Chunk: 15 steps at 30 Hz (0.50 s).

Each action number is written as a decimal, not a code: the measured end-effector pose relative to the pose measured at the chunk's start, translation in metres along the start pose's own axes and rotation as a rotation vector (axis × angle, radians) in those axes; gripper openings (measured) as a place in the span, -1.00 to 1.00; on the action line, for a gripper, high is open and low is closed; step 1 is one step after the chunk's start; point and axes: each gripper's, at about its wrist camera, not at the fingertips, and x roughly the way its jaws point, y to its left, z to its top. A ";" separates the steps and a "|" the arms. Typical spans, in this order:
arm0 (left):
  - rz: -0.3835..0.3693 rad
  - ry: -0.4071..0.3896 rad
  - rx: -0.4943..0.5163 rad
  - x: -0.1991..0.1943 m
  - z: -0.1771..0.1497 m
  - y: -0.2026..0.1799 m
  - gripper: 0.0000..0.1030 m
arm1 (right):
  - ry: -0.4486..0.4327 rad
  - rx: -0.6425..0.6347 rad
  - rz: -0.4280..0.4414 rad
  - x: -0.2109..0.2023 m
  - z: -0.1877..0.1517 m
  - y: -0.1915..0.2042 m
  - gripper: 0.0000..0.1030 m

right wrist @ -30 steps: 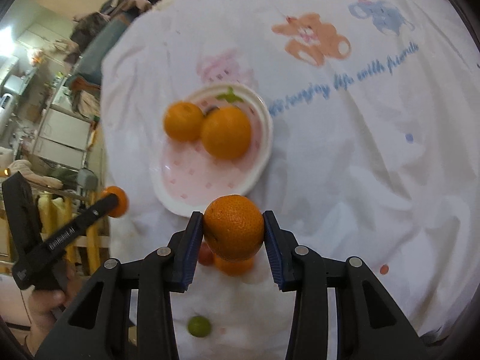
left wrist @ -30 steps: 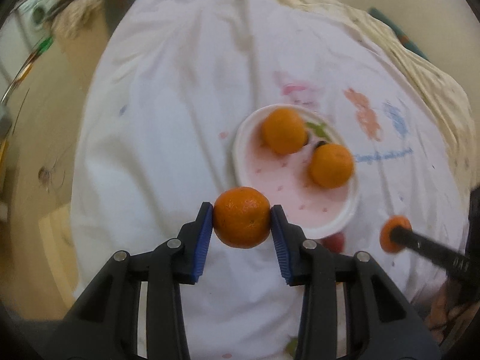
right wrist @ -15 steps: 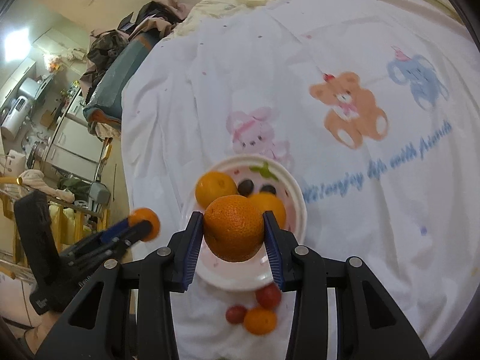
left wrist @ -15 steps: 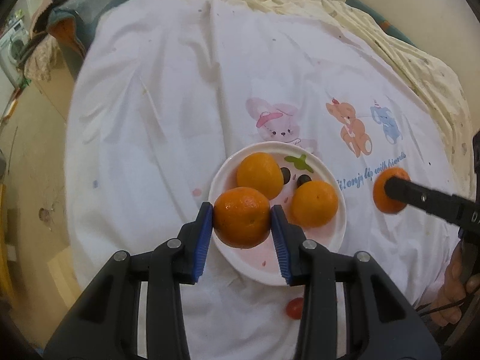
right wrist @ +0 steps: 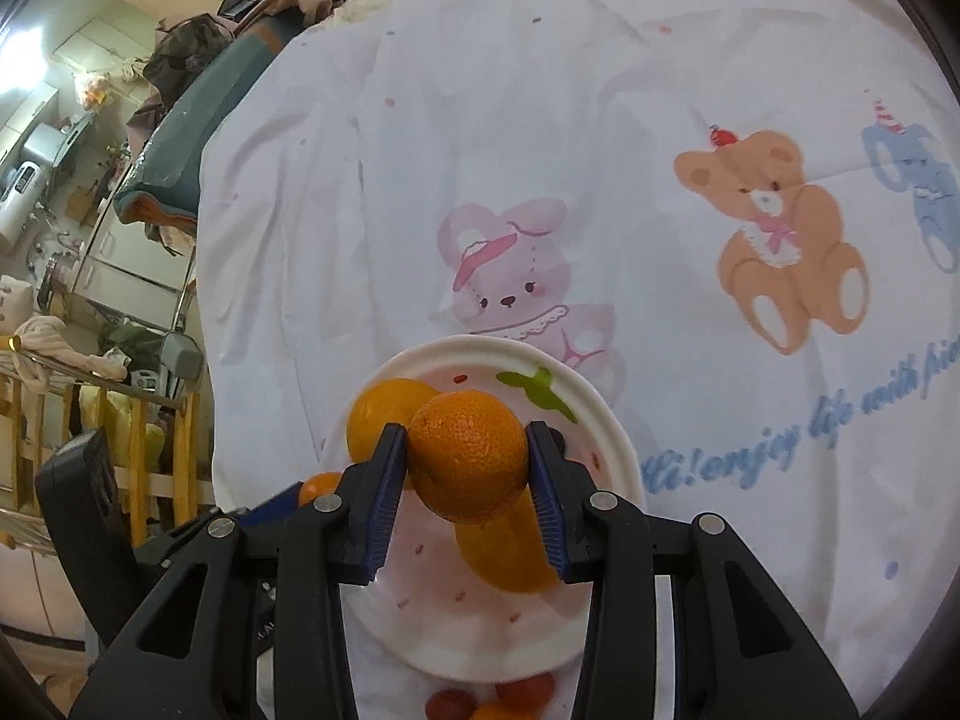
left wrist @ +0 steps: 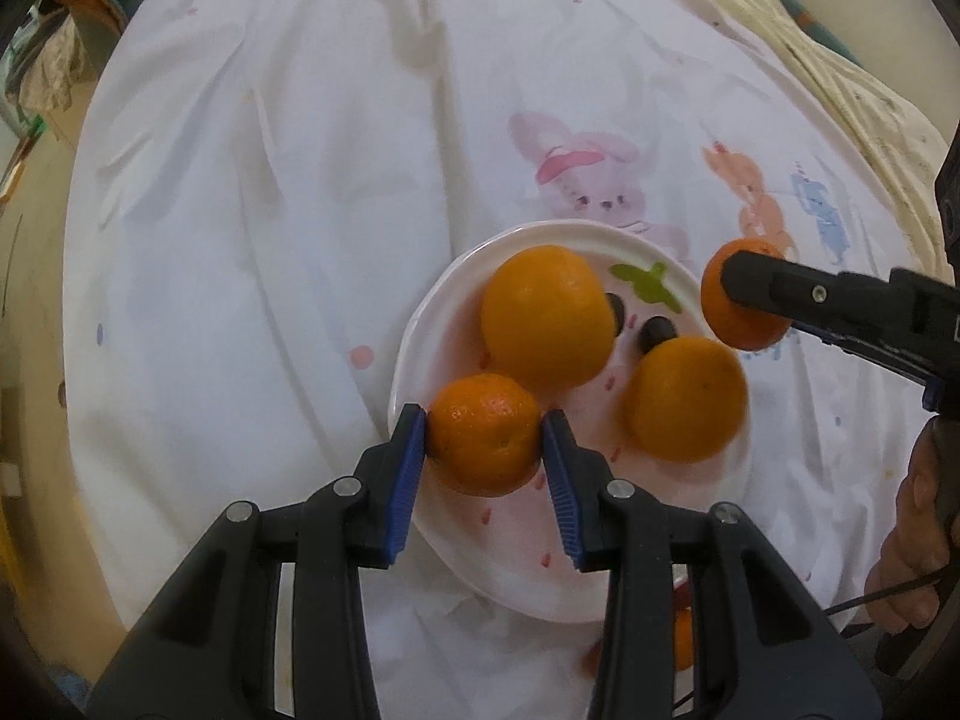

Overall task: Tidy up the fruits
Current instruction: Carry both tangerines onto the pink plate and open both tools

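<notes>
A white plate (left wrist: 708,516) with pink speckles lies on the sheet and bears two oranges (left wrist: 547,315) (left wrist: 684,399). Low over the plate's near left part, my left gripper (left wrist: 483,420) is shut on a small mandarin (left wrist: 485,444). At the plate's far right rim, a black finger (left wrist: 780,288) of the right gripper presses on another orange (left wrist: 741,294). In the right wrist view my right gripper (right wrist: 465,432) is shut on that orange (right wrist: 468,462) above the plate (right wrist: 612,426). It partly hides the two plated oranges (right wrist: 378,414) (right wrist: 510,564). The left gripper's mandarin (right wrist: 321,483) peeks out at left.
A white sheet (right wrist: 600,150) printed with a rabbit, a bear and blue writing covers the surface. Small red fruits (right wrist: 528,690) and an orange one lie by the plate's near rim. A hand (left wrist: 912,504) shows at right. Shelves and piled clothes (right wrist: 120,210) stand beyond the left edge.
Both grippers, each still holding its fruit, have moved forward from the plate's near side to over it. The left one has come lower, so the plate looks larger.
</notes>
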 end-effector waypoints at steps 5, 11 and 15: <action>-0.007 0.021 -0.014 0.009 0.001 0.001 -0.30 | 0.018 0.018 0.030 0.016 0.005 -0.002 -0.15; -0.017 0.023 -0.017 0.009 0.003 0.000 -0.28 | 0.035 0.053 0.052 0.023 0.006 -0.008 -0.03; -0.020 0.030 -0.014 0.011 0.004 -0.002 -0.27 | 0.015 0.056 0.048 0.019 0.006 -0.008 0.24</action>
